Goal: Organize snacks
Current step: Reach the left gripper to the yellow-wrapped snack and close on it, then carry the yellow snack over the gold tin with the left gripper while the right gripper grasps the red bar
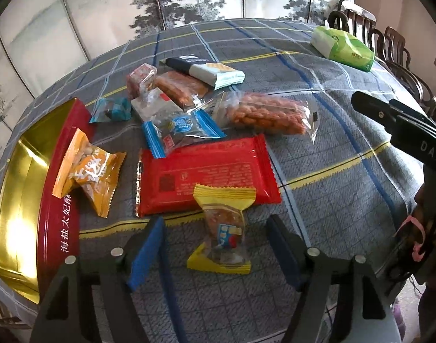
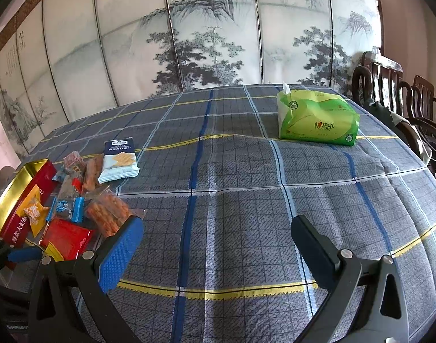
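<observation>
Checked tablecloth, yellow snack packet seemingly untouched between left hand-held gripper fingers

Wrapped snacks (red, orange, blue, yellow packets) lie scattered flat beside an open red tin with gold lining.

The red tin with a gold inside carries a column of pale Chinese characters down its side wall, reading 海盐太妃酥; in the right wrist view only part of the same line shows. The black body of the right gripper's handle bears the pale letters "DAS" before it runs out of the picture. The green tissue pack has orange characters, 心相印, beside a heart mark and round green-and-white tree emblems. The orange snack packet shows large white characters too crumpled to read. The red packet, the blue-and-white cracker packet and the blue-edged packet carry print too small to make out.
</observation>
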The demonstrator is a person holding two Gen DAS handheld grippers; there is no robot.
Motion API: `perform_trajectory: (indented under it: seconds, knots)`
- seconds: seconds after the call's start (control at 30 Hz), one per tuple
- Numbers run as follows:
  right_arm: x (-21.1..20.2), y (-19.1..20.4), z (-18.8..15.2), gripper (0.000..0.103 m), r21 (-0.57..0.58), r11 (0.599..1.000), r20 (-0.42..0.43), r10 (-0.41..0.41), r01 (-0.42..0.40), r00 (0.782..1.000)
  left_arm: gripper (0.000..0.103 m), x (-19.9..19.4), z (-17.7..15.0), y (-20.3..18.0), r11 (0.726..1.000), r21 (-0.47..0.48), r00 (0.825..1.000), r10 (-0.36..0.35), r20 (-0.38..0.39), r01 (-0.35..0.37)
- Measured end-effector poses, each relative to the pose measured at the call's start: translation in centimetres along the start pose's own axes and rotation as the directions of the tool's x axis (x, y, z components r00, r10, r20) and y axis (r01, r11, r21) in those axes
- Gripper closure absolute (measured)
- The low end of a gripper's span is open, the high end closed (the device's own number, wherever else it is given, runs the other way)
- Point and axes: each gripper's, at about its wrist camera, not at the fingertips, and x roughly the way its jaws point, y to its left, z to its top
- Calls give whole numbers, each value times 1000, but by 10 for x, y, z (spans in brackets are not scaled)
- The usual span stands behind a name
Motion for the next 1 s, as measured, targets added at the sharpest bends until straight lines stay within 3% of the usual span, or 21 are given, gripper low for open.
perform_trajectory:
  seconds: [0.4, 0.47, 0.5, 0.53, 0.63, 1.0]
  knots:
    - [1, 0, 1, 1, 1, 1000, -2, -2, 2, 1000, 28, 1, 0, 3, 1000, -18, 1000, -13, -3, 13]
    - [1, 0, 1, 1, 1, 1000, -2, -2, 2, 1000, 42, 0, -1, 3, 999, -19, 999, -32, 2, 32]
    - [0, 1, 1, 1, 1, 1000, -3, -1, 1, 1000, 77, -2, -1, 3, 997, -13, 998, -69, 11, 69]
    - [1, 1, 0, 1, 0, 1000, -3, -1, 1, 1000, 79, -3, -1, -1, 998, 6, 998, -58, 9, 58]
    - [2, 1, -2, 1, 0, 1000, -3, -3, 3, 1000, 80, -7, -4, -12, 998, 56, 999, 2, 37, -4]
    - [4, 6, -5, 1, -4, 1000, -17, -7, 7, 1000, 80, -37, 3, -8, 1000, 9, 997, -6, 82, 5]
